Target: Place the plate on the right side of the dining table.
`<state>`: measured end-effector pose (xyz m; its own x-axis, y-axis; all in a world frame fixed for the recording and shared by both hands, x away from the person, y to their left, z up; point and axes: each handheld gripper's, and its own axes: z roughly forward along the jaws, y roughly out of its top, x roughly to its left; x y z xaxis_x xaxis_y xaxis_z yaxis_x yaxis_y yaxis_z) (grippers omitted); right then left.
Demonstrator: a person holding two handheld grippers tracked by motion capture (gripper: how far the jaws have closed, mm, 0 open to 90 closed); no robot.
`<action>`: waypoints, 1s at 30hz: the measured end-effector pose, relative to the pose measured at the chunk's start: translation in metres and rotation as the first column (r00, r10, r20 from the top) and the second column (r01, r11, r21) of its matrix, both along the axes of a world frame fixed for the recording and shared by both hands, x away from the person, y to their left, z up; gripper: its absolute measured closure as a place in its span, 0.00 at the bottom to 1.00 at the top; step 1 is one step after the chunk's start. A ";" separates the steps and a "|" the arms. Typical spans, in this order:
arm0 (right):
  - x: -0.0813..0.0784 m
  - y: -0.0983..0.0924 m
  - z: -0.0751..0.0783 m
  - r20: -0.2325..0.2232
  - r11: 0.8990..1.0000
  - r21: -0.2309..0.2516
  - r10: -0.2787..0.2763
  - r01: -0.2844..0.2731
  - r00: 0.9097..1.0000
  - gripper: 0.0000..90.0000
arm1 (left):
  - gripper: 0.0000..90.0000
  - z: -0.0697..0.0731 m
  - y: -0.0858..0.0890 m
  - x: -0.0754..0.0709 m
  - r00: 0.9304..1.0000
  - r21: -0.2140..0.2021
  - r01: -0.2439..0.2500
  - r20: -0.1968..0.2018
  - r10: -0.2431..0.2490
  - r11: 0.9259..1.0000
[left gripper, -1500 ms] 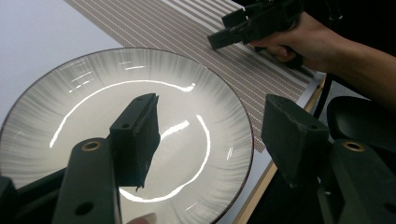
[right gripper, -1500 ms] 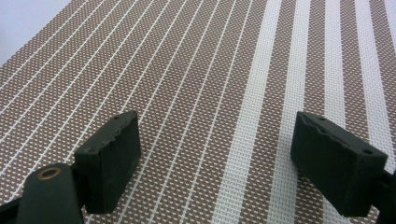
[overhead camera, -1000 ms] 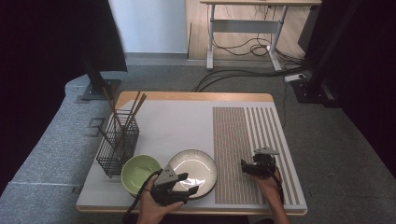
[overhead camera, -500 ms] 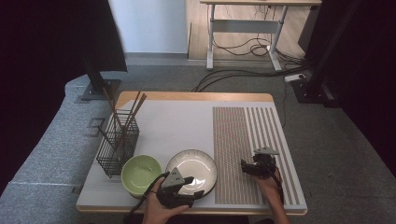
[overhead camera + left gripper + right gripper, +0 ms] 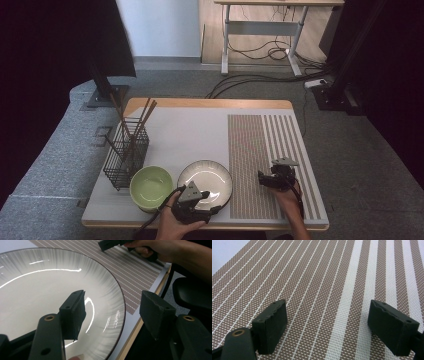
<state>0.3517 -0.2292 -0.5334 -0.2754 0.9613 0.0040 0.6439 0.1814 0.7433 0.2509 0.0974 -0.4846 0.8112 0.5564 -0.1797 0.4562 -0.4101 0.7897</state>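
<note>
Left gripper view: plate rim between parted jaws, not yet clamped.
Left gripper straddles the near rim; right gripper idles, jaws apart, over the striped mat. Gripping and lifting remain.

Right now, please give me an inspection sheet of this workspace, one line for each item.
Surface: white table with a brown striped mat on its right part.
Job's things: plate, its near rim between the open jaws.
Clutter: green bowl; wire basket holding sticks.
Grippers: left gripper open at the plate; right gripper open over the mat.
Cables: black cables on the floor.
Surroundings: desk frame behind.
</note>
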 end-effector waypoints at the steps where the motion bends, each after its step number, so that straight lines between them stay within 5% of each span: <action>1: 0.000 0.000 0.000 0.000 1.000 0.000 0.000 0.000 1.000 0.18 | 0.42 0.000 0.000 0.000 1.000 0.002 0.000 -0.001 0.000 1.000; 30: 0.000 0.000 0.000 0.000 1.000 0.001 0.000 0.000 1.000 0.18 | 0.43 -0.012 -0.002 0.004 1.000 0.030 -0.025 -0.003 0.025 0.999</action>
